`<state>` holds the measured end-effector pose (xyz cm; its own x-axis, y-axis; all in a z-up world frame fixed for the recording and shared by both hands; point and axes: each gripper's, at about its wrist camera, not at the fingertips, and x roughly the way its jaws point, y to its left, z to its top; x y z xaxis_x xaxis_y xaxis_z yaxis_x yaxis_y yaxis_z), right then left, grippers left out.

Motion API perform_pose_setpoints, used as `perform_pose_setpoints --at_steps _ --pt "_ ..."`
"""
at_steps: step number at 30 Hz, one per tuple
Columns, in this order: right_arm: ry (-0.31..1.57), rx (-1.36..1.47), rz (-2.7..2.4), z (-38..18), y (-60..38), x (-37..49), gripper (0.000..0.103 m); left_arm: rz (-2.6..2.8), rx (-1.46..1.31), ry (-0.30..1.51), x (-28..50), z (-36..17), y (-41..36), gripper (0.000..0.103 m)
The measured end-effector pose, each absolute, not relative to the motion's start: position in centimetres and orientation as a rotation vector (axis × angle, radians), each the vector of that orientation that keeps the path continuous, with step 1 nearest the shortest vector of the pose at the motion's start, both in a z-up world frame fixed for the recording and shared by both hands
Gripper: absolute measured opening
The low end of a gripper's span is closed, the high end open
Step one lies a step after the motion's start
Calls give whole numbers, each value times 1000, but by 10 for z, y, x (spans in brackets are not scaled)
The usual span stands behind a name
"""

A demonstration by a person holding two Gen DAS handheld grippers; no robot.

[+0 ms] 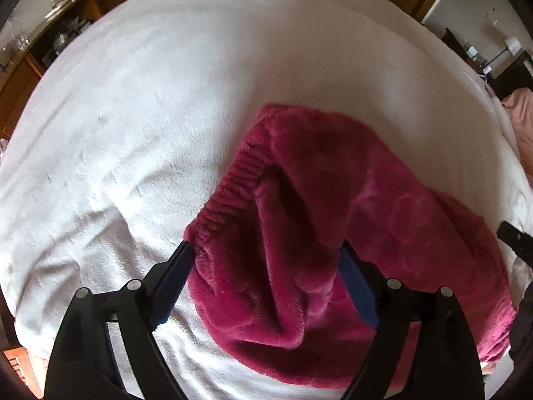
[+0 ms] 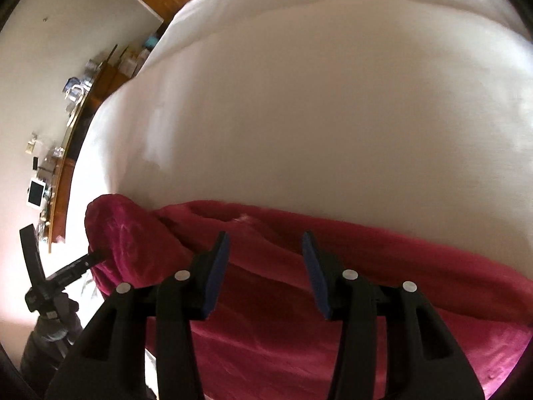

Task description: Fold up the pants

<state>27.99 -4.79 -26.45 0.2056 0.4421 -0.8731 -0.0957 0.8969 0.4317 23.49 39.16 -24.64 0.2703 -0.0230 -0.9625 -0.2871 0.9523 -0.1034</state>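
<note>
Two pairs of jaws, both mine, hang over one pair of pants (image 1: 333,233), and neither grips anything. The pants lie bunched on the white blanket (image 1: 133,116), a thick magenta plush with a deep, soft pile, a faint pattern of rings pressed into it and a gathered elastic waistband (image 1: 230,186) that puckers into small ridges along the edge.

My left gripper (image 1: 266,253) has its jaws wide apart, straddling the waistband end; cloth fills the gap between them, but whether the blue pads (image 1: 173,283) touch it I cannot tell. My right gripper (image 2: 266,250) hovers over another stretch of the pants, jaws also apart.

I judge the trouble lies in the bulk. This plush is fat and springy, so a pinch here could gather several layers at once and drag a lump instead of a clean edge. The pile looks slick, and a shallow bite could slide off mid-lift. The elastic may spring back and spoil any straight crease.

Under the pants the blanket is fuzzy and rumpled, soft enough to come up with them if my fingers dig too low. Beyond the pants, past the blanket's edge, stands a wooden shelf (image 1: 66,6) crowded with small clutter.
</note>
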Motion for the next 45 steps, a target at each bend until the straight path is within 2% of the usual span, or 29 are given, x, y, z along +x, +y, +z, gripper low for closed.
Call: perform_pose_setpoints --at_steps 3,5,7,9,14,16,21,24,26,27,28,34,45 --pt "1379 291 424 -285 -21 287 47 160 -303 1296 229 -253 397 85" --pt "1396 248 430 -290 -12 289 42 157 -314 1310 215 -256 398 85" --pt "1390 159 401 -292 0 289 16 159 -341 1328 201 -263 405 85" --pt "1368 138 382 -286 -1 290 7 170 -374 1349 190 -271 414 85" --pt "1199 136 290 -240 -15 296 4 176 -417 1361 173 -285 427 86" --pt "1180 134 265 -237 -14 304 0 176 -412 1350 171 -281 428 86" --pt "1224 67 239 -265 -5 324 0 196 -374 1356 174 -277 424 86" --pt "1212 119 223 -260 -10 322 1 194 -348 1344 175 -271 422 86" --pt "1201 133 222 -256 -8 317 13 193 -338 1339 175 -265 419 86" --pt "1193 128 221 -253 -10 313 29 192 -337 1337 175 -262 419 86" --pt "1178 118 213 -251 -13 306 40 194 -337 1334 175 -260 420 86" --pt "1164 129 157 -249 -34 272 41 209 -307 1275 171 -228 413 85" --pt "1171 231 -43 -253 -166 189 41 121 -173 1230 159 -185 311 85"
